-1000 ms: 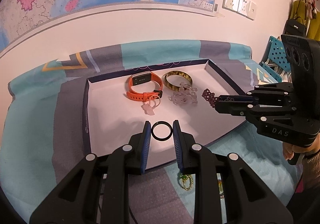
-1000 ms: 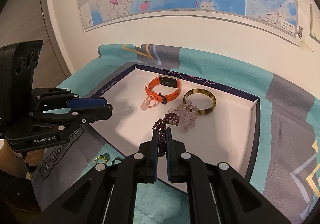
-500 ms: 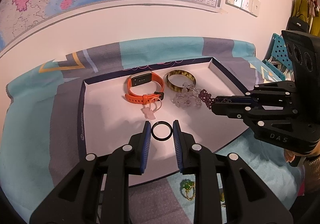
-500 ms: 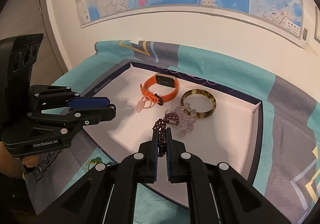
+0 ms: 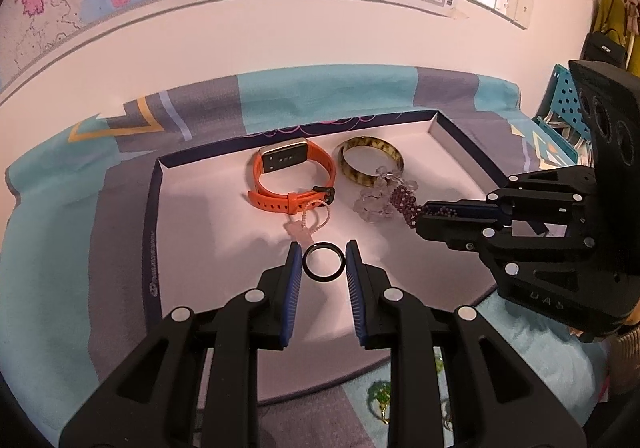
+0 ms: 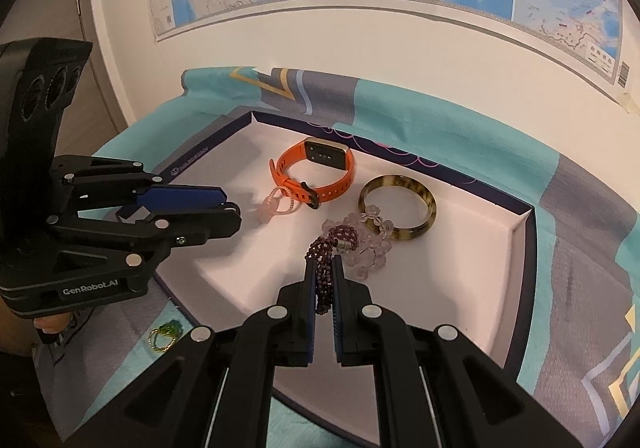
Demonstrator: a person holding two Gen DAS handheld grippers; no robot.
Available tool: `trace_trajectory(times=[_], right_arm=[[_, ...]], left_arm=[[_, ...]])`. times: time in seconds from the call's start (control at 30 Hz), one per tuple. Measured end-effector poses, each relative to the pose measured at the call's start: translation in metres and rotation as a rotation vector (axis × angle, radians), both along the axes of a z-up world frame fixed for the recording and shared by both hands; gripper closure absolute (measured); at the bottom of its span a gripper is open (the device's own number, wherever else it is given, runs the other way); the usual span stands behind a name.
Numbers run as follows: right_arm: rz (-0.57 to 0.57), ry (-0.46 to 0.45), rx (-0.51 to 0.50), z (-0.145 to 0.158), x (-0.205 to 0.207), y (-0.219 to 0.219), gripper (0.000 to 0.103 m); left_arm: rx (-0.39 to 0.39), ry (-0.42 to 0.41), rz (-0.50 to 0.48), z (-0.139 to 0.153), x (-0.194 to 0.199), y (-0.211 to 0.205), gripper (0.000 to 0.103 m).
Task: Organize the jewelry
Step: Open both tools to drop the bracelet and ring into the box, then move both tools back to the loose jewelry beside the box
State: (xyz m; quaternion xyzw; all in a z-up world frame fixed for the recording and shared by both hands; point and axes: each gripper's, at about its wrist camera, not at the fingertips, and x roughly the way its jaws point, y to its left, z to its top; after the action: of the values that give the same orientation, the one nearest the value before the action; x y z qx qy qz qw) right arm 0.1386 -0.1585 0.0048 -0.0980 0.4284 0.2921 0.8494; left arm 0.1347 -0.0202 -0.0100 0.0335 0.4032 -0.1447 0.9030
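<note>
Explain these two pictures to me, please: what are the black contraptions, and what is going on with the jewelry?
No robot here: a person holds a pair of black tongs in each hand, and each pair carries a camera looking along its two fingers. So each picture shows one pair from behind and the other pair from the side.

The left tongs grip a small black ring between blue pads. The right tongs are shut on a dark purple beaded bracelet.

Below them a shallow white tray sits on a teal and grey cloth. In it lie an orange watch band, a mottled amber bangle, a clear bead bracelet and a small pink charm loop. A green and gold trinket lies outside on the cloth.
</note>
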Motion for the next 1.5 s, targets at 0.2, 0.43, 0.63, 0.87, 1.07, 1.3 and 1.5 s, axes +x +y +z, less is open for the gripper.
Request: trace_trajectory(times=[0.2,0.43,0.63,0.87,1.07,1.3,1.5], right_arm=[[-0.013,-0.006,-0.017,-0.004,0.010,0.003,0.097],[-0.042,-0.002,-0.023,-0.010,0.015,0.001,0.095],[-0.062,-0.025,0.021,0.003,0.008,-0.008,0.088],[-0.051,-0.049,0.089,0.027,-0.016,-0.021,0.081],[0.038,-0.035,0.131,0.038,-0.055,-0.019,0.076],[0.143,0.065,0.089,0.012,-0.096,-0.002,0.076],[0.161,0.105,0.080,-0.004,-0.111,0.007,0.069]], left_arm=[[0.001,0.027,0.011,-0.007,0.012,-0.004,0.080],[-0.007,0.067,0.008,-0.018,0.025,-0.007,0.080],[-0.038,0.047,0.015,-0.013,0.021,0.000,0.077],[-0.041,-0.041,0.016,0.010,-0.008,0.012,0.073],[-0.039,-0.098,-0.020,0.023,-0.049,0.021,0.069],[-0.003,-0.078,-0.049,0.010,-0.083,0.024,0.068],[-0.014,-0.045,-0.056,-0.002,-0.095,0.028,0.067]])
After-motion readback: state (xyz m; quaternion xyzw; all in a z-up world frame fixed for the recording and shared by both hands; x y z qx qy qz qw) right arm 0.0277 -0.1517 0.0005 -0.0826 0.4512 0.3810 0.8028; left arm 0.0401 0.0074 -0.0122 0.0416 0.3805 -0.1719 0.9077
